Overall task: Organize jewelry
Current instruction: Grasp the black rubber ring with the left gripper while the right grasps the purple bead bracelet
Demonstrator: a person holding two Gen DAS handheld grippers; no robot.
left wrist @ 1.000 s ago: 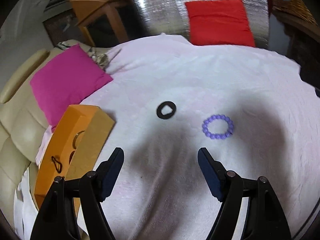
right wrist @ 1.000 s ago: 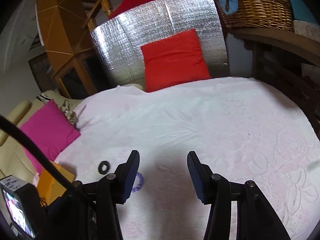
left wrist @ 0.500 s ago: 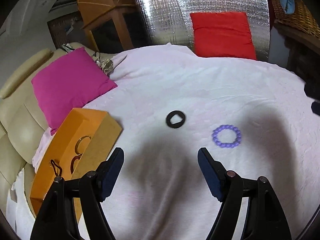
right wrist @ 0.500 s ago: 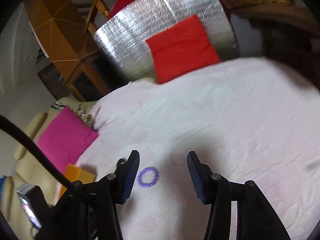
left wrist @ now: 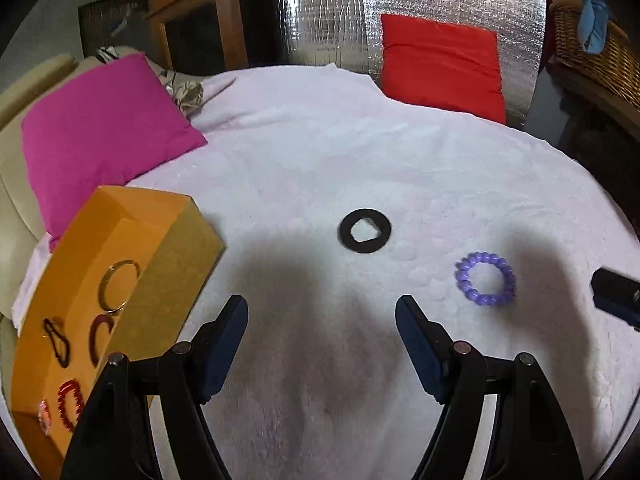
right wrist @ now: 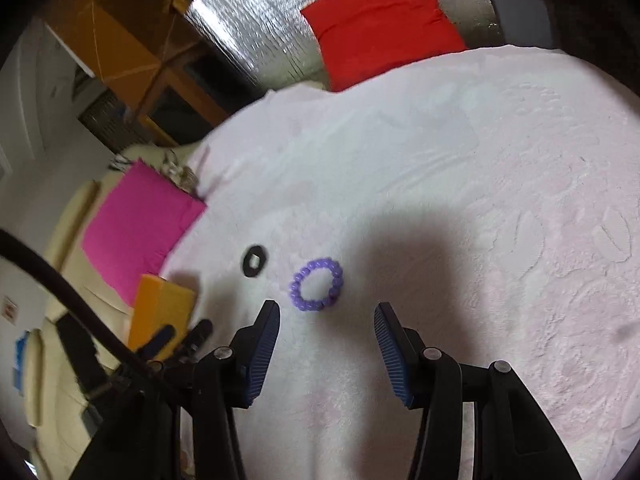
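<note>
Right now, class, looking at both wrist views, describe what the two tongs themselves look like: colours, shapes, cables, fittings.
Both the left tongs and right tongs have glossy black angular arms with round silver rivets at the joints. Each carries two dark blue paddle-shaped pads; the right ones show fine ribbing. A thick black cable curves across the right wrist view. No sleeves or hands are visible.

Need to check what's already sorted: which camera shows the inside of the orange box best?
The left wrist view. It looks down into the orange box, showing a gold ring, a black clip and a red bracelet inside. The right wrist view catches only the box's blurred outer end, partly behind the other tool.
</note>
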